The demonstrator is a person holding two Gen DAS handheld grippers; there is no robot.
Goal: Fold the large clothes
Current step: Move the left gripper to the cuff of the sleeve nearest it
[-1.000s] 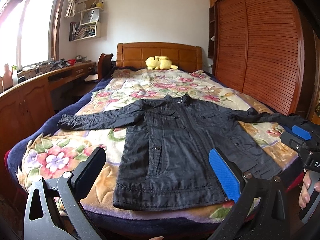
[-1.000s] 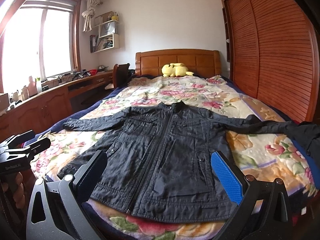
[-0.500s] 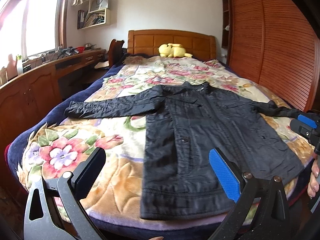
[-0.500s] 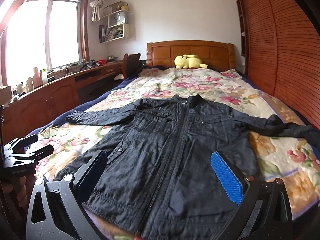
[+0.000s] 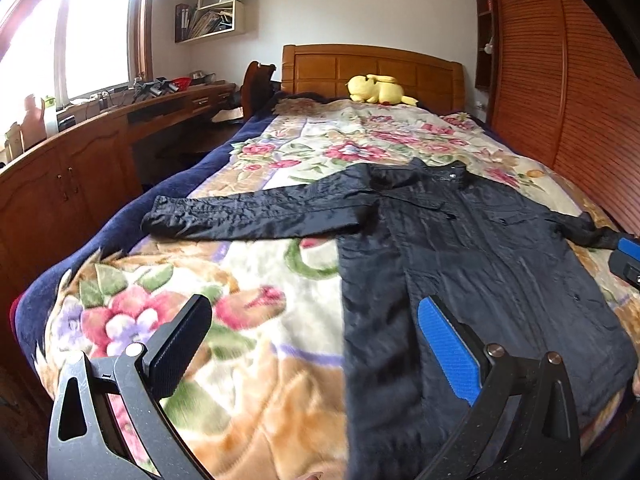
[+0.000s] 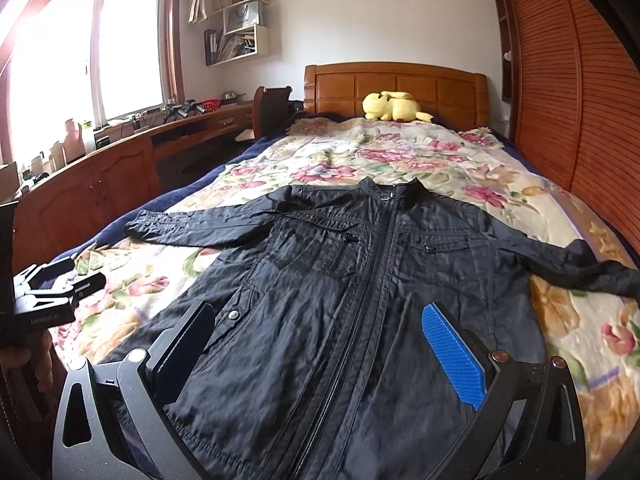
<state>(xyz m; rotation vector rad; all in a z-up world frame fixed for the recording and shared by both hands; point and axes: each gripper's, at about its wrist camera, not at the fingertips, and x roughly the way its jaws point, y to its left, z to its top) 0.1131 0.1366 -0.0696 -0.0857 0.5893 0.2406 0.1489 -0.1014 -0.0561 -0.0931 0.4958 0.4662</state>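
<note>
A black zip jacket [image 6: 360, 280] lies flat, front up, on a floral blanket on the bed, both sleeves spread out sideways; it also shows in the left wrist view [image 5: 460, 248]. My left gripper [image 5: 316, 344] is open and empty, low over the blanket at the jacket's left hem edge. My right gripper [image 6: 320, 348] is open and empty, just above the jacket's lower front near the zip. The left gripper shows at the left edge of the right wrist view [image 6: 52, 288], and the right gripper at the right edge of the left wrist view [image 5: 626, 260].
The floral blanket [image 5: 240, 264] covers the bed up to a wooden headboard [image 6: 396, 84] with a yellow plush toy [image 6: 394, 106]. A wooden desk and cabinets [image 6: 100, 172] run along the left under a window. A slatted wooden wardrobe [image 6: 572, 80] stands at the right.
Both grippers have moved forward and lower toward the bed; the jacket looks larger and nearer. The left view has shifted left toward the jacket's left side. Both stay open.
</note>
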